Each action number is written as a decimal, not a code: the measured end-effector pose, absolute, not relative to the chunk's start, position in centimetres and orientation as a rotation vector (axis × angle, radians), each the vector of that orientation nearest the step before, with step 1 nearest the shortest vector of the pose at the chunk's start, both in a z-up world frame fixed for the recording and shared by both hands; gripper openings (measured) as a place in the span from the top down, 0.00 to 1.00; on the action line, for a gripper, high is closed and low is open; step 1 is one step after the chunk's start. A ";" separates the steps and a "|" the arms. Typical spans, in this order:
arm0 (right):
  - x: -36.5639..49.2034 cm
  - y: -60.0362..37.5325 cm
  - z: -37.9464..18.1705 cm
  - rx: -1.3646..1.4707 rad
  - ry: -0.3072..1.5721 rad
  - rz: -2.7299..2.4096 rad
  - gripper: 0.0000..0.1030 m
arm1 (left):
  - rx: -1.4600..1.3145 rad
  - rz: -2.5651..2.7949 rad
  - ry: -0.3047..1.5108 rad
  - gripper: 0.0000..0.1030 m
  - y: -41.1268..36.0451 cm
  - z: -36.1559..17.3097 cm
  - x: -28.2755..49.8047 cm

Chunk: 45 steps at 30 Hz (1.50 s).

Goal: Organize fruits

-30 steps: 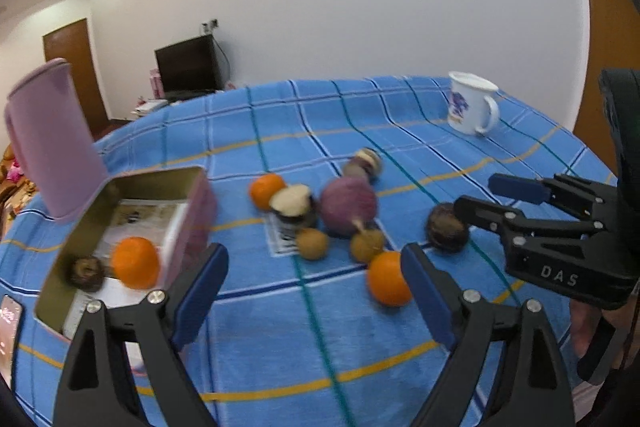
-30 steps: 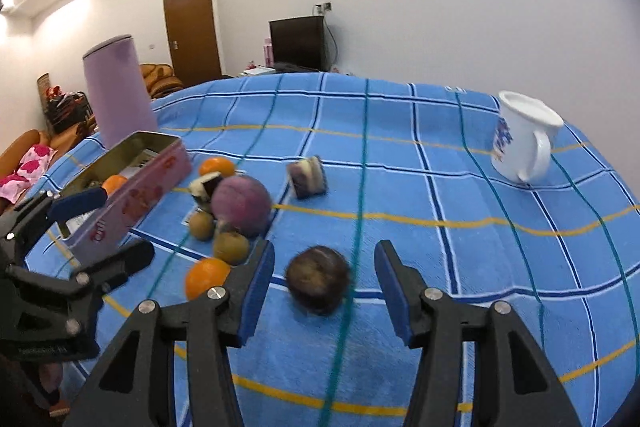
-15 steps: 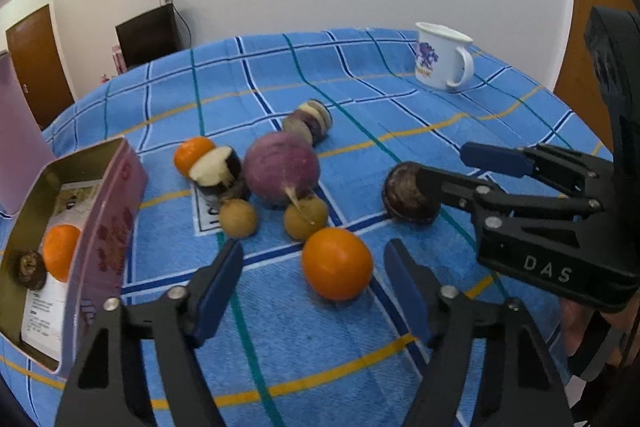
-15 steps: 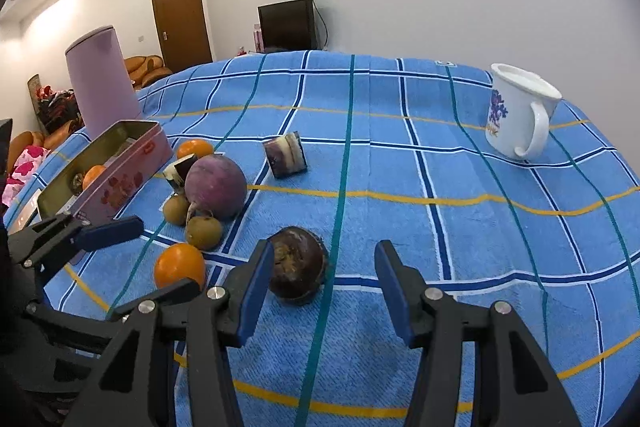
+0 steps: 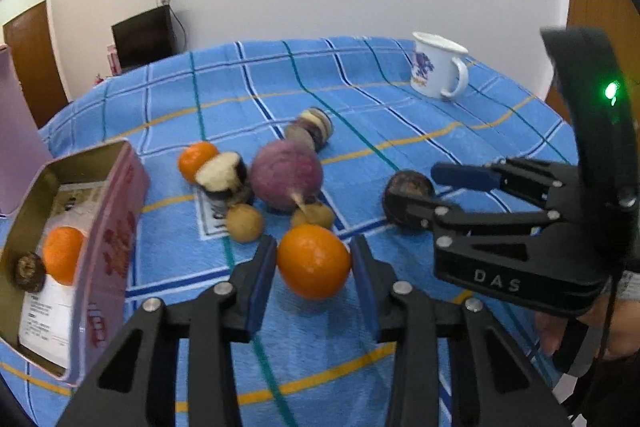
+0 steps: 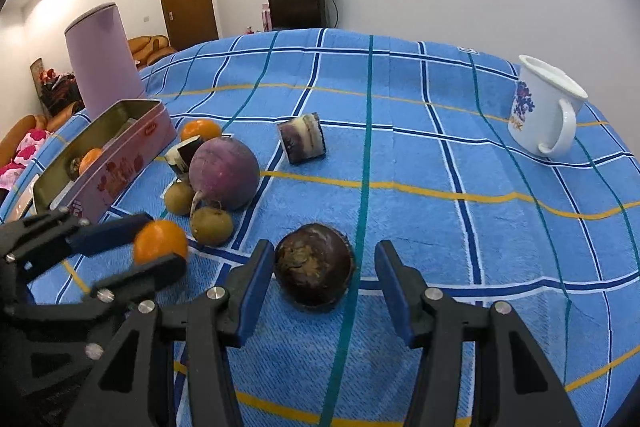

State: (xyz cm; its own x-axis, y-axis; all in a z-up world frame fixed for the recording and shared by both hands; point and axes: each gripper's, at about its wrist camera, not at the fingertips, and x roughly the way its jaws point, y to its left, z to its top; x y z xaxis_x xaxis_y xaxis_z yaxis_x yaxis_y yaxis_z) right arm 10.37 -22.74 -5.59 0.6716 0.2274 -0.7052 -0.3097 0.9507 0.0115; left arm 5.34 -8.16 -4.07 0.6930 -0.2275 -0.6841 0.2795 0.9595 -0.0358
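Observation:
My left gripper (image 5: 312,247) is closing, and its blue pads touch both sides of an orange (image 5: 314,261) that lies on the blue checked cloth. The same orange (image 6: 160,241) shows between the left fingers in the right wrist view. My right gripper (image 6: 322,251) stands open around a dark brown round fruit (image 6: 314,267); its left pad is close against the fruit and the right pad stands clear of it. An open pink tin (image 5: 116,227) at the left holds another orange (image 5: 62,255) and a small dark fruit (image 5: 28,271).
Behind the held orange lie a purple round root (image 5: 286,175), two small brown fruits (image 5: 244,223), a third orange (image 5: 196,161) and two cut pieces (image 5: 222,173). A white mug (image 6: 544,111) stands far right. A lilac canister (image 6: 104,63) stands behind the tin.
The left jaws went from wide apart to close around the near orange, and the gripper swung right towards it. The right gripper crept forward, so the dark fruit now sits between its fingers.

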 end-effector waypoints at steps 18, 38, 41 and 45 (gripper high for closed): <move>11.6 -21.7 -6.7 -0.141 0.860 0.335 0.55 | 0.029 -0.184 0.746 0.62 -4.9 -4.6 6.4; 10.7 -22.1 -5.7 -0.111 0.787 0.367 0.55 | 0.031 -0.156 0.703 0.62 -4.8 -4.1 5.8; 10.6 -22.2 -5.6 -0.106 0.774 0.369 0.55 | 0.034 -0.155 0.695 0.62 -4.8 -4.0 5.6; 10.5 -22.3 -5.4 -0.100 0.761 0.372 0.55 | 0.038 -0.153 0.687 0.62 -4.8 -3.9 5.5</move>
